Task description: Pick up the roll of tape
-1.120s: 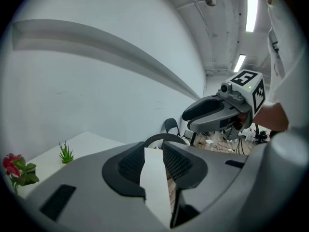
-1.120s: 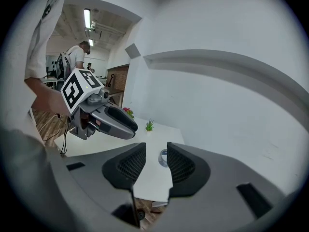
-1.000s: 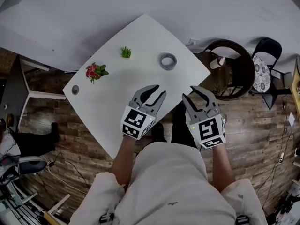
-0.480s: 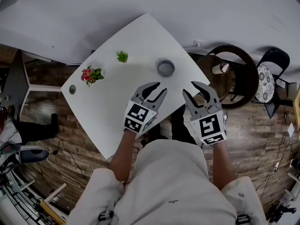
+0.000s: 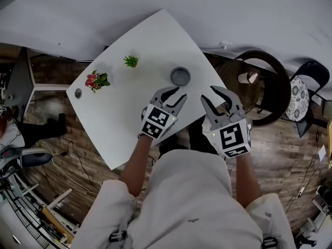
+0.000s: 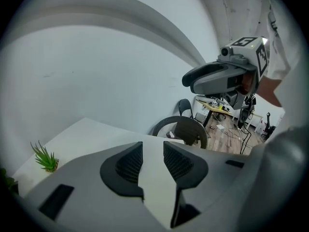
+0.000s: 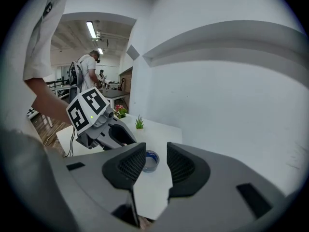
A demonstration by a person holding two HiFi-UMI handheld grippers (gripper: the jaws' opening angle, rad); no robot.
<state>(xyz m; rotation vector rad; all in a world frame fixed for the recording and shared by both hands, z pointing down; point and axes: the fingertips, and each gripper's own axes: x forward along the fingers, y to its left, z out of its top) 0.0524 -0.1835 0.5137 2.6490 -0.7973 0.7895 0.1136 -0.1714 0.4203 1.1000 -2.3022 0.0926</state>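
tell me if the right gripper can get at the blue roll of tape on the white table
Probably yes. The right gripper is open and the blue roll of tape lies ahead, in line with its jaws, with only bare white table between. The left gripper sits off to the side.

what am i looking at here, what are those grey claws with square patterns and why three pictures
No robot: a person holds a two-jaw tool in each hand; the patterned cubes are part of them. The head view is from a camera on the person's head, looking down; the other two are from cameras riding on each tool, looking along its jaws. The left tool and the right tool are both open and hold nothing; the left one's jaws have just been opening slightly. On the white table are a roll of tape, a small green plant, a red-flowered plant and a small round thing I cannot identify.
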